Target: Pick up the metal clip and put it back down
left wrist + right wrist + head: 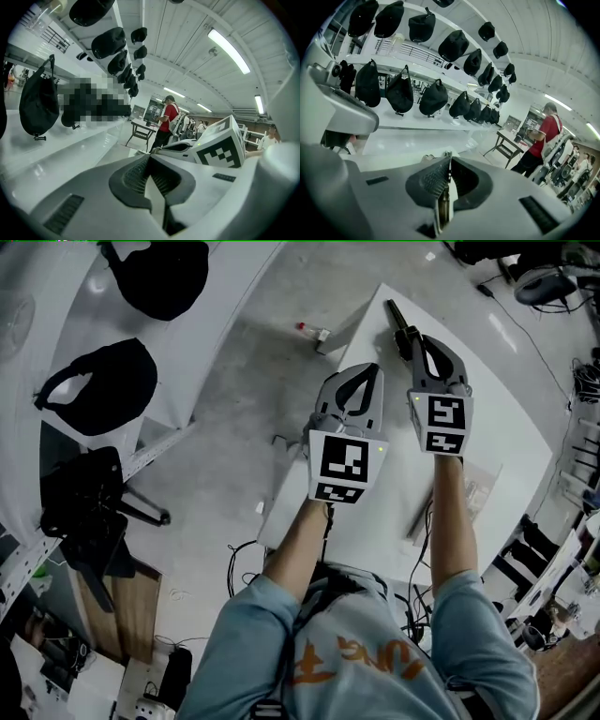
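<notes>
Right gripper view: our right gripper [450, 158] has its jaws clamped on the thin metal clip [443, 206], up off the surface [506, 446]; left gripper [150, 159] closed, empty; such an edge-on pinch could let it twist out and drop.

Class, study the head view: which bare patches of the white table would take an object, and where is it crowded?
Bare: the wide stretch of white table between the right tongs, shut on the metal clip, and the right edge. Crowded: the near side, where a clear bag and a dark stick lie.
</notes>
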Demonstrator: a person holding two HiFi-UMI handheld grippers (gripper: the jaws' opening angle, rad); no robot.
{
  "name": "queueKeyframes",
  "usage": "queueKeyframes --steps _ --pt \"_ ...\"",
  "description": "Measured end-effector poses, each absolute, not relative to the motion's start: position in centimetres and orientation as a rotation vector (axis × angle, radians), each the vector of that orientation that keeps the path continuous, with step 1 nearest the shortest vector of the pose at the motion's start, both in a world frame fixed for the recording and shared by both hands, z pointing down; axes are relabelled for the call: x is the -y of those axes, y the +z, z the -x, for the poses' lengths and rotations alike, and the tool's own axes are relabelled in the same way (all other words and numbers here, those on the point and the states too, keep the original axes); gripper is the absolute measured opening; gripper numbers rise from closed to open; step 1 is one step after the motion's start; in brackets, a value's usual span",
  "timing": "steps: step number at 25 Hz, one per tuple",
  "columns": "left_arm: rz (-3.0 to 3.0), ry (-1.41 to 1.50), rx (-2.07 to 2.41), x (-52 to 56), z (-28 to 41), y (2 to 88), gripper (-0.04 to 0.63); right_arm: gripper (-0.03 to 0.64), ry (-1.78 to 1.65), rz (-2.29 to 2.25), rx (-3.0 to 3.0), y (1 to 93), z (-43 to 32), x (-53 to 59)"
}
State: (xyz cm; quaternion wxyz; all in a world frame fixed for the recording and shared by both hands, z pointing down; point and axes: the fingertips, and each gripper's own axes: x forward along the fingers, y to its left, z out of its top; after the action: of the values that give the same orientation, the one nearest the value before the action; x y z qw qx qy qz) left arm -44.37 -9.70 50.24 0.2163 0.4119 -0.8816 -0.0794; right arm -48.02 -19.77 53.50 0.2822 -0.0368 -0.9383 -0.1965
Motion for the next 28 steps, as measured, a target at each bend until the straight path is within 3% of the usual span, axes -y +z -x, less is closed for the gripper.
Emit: queueKeyframes --steps 16,22,28 --pt "-1.043 -0.265 2.454 8.4 44.5 51.0 0.009 0.038 -0.909 0.301 2.419 55.8 50.1 17.7" --pt "-1.075 -0.268 2.428 8.7 43.9 50.6 0.009 0.088 -0.651 0.342 2.494 55.7 49.5 17.2" --pt "-1.035 -0.257 2.439 7.7 43.1 49.8 0.009 0.089 -0.465 0.295 2.59 53.1 47.1 16.8"
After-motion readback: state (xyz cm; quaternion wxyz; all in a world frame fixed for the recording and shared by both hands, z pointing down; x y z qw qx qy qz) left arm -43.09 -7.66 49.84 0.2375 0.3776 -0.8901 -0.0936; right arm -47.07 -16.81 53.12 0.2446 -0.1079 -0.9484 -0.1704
